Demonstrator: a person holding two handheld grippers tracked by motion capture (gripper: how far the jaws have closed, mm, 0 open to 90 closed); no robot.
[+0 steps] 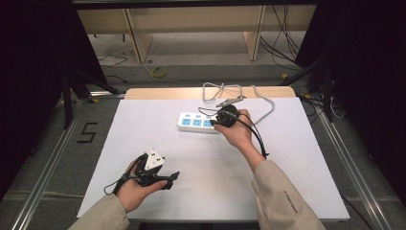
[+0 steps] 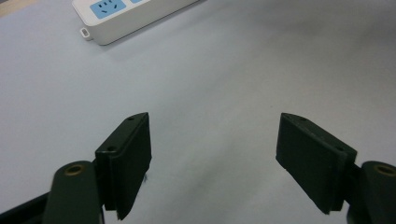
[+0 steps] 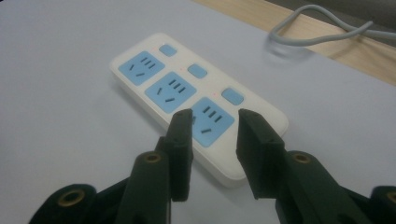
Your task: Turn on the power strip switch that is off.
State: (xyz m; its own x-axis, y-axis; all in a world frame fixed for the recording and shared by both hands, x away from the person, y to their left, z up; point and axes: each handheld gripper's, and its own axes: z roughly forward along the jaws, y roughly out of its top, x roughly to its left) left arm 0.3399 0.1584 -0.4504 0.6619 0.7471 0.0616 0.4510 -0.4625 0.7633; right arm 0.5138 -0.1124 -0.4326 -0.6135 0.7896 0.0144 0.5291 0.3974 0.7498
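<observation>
A white power strip (image 1: 194,122) with three blue sockets and three blue buttons lies at the back middle of the white table top (image 1: 143,129). Its grey cable (image 1: 225,90) loops off the back edge. My right gripper (image 1: 216,122) hovers at the strip's right end. In the right gripper view the right gripper (image 3: 215,121) is open by a narrow gap, just above the nearest socket of the power strip (image 3: 154,86), holding nothing. My left gripper (image 1: 162,173) rests low at the front left. It stands wide open over bare table in the left gripper view (image 2: 212,154), with the strip's end (image 2: 135,16) far ahead.
A strip of wooden table edge (image 1: 163,92) runs behind the white top, with the grey cable (image 3: 322,23) lying on it. Metal floor rails (image 1: 45,163) run along both sides. Black cables trail from both grippers. Dark curtains flank the table.
</observation>
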